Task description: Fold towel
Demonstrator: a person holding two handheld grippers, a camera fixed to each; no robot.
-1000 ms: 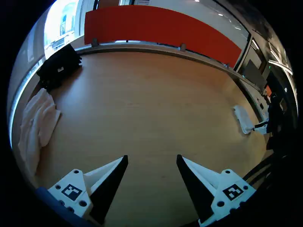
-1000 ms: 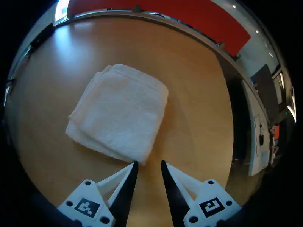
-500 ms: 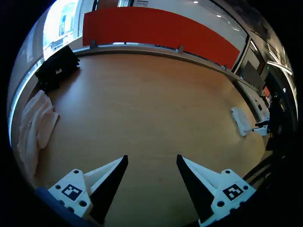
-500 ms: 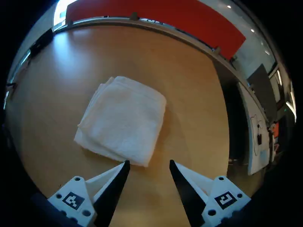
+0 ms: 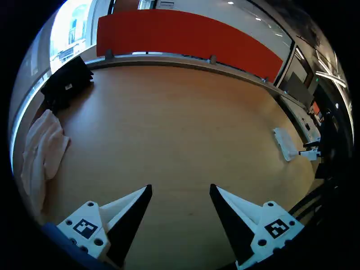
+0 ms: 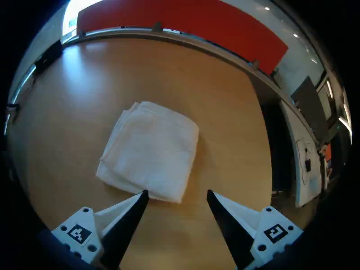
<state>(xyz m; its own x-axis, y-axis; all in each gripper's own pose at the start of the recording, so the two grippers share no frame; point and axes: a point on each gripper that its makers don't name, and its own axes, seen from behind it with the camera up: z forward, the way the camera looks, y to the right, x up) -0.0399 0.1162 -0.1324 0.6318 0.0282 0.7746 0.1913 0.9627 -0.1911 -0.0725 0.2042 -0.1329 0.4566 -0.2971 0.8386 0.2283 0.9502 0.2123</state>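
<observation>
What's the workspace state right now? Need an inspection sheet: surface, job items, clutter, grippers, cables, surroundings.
Surface: wooden table, bare wood around the work spot.
Job's things: white towel lies flat, folded into a thick square, just ahead of the right gripper's fingertips.
Clutter: crumpled white cloth at the table's left edge; black bag at the far left corner.
Grippers: left gripper open over bare wood; right gripper open, holding nothing.
Cables: nothing seen on the table; what looks like a thin dark cord on the side desk.
Surroundings: red panel behind the far edge; bright window at left.
</observation>
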